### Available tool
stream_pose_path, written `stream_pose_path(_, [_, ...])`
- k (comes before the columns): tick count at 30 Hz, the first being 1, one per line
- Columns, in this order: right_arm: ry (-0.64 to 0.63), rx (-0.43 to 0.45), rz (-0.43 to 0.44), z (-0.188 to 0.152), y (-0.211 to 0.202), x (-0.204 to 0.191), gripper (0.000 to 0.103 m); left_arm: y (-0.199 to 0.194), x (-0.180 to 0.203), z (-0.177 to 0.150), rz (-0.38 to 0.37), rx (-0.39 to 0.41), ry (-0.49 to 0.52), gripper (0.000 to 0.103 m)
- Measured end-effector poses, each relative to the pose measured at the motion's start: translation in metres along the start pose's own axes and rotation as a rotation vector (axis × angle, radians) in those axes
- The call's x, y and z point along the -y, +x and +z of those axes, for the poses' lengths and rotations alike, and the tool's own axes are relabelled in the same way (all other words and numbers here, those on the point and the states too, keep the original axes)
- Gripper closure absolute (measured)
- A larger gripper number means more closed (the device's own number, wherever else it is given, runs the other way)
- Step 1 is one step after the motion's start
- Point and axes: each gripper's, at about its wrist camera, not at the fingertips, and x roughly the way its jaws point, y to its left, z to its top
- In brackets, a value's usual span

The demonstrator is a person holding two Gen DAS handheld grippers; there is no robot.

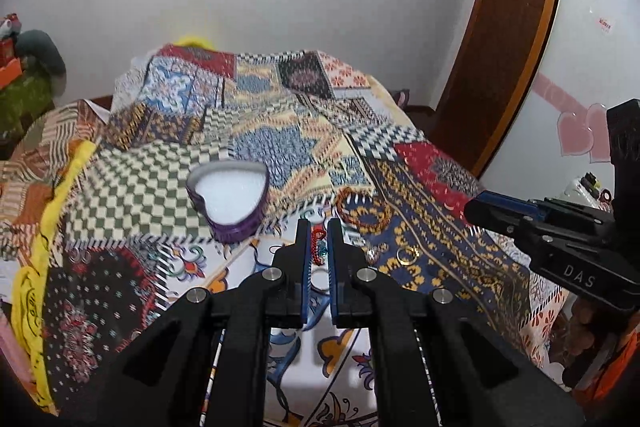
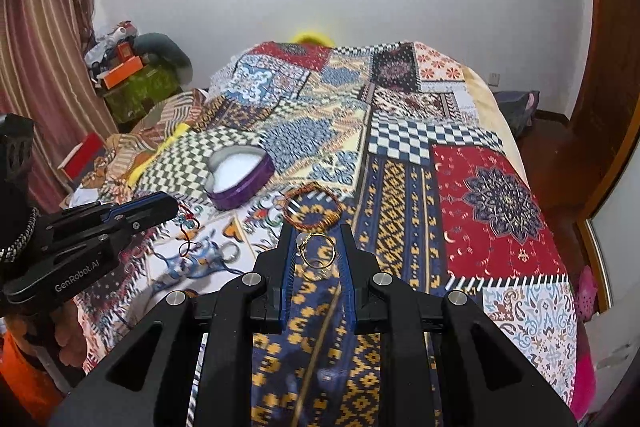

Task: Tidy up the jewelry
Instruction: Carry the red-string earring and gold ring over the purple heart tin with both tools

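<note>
The left gripper (image 1: 319,247) pinches a red cord bracelet (image 1: 317,245). The right gripper (image 2: 318,255) clamps a gold ring (image 2: 316,251), probably both for the heart-shaped box (image 1: 230,193).

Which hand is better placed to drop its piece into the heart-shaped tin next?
Probably left. The left gripper, shut on a red cord bracelet, sits right beside the tin; the right gripper, holding a gold ring, is farther off.

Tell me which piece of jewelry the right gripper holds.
The thin gold ring, pinched by the right gripper; the beaded bangle lies on the quilt beyond.
</note>
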Motion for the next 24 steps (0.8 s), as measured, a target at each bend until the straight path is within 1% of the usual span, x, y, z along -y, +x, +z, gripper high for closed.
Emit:
stream_pose_path(7, [-0.01, 0.054, 0.021, 0.014, -0.008, -0.017, 0.085, -0.016, -0.008, 0.012, 0.03, 0.065, 0.014, 0.097])
stream_pose_path(14, [-0.045, 0.093, 0.02, 0.034, -0.002, -0.032, 0.085, -0.02, -0.022, 0.029, 0.073, 0.109, 0.028, 0.097])
stream_pose_path(19, [-0.052, 0.106, 0.025, 0.047, 0.009, -0.038, 0.085, -0.014, -0.034, 0.038, 0.112, 0.119, 0.042, 0.097])
stream_pose_path(24, [-0.053, 0.089, 0.042, 0.058, 0.03, -0.046, 0.085, -0.001, -0.047, 0.043, 0.134, 0.108, 0.038, 0.097])
